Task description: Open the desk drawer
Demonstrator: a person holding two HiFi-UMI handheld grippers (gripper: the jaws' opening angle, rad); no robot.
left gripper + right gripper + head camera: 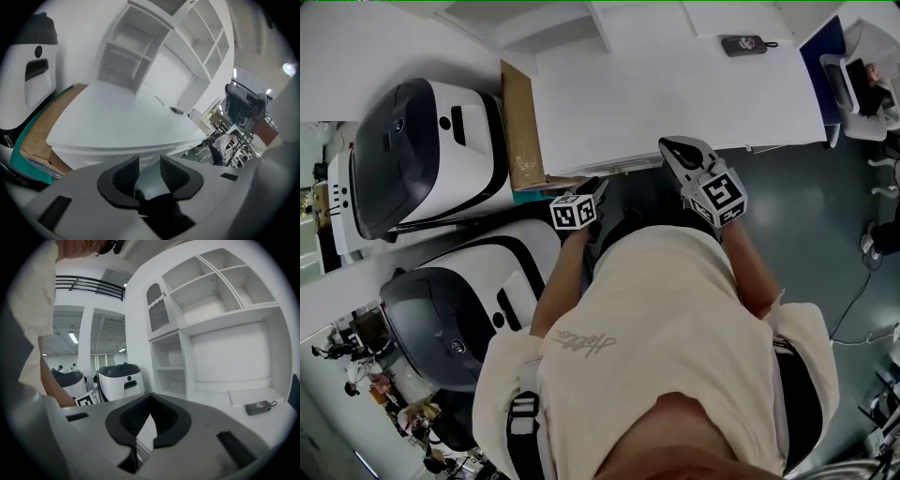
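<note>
The white desk fills the top of the head view. Its front panel, where the drawer sits, shows just below the tabletop edge in the left gripper view; I see no handle. My left gripper hangs low in front of the desk's left end. Its jaws stand apart with nothing between them, pointing at the front panel. My right gripper is held near the desk's front edge, further right. Its tips meet, shut on nothing.
Two large white and black machines stand at the left. A cardboard sheet leans against the desk's left side. A small dark device lies on the desk. White shelving rises behind. A chair stands far right.
</note>
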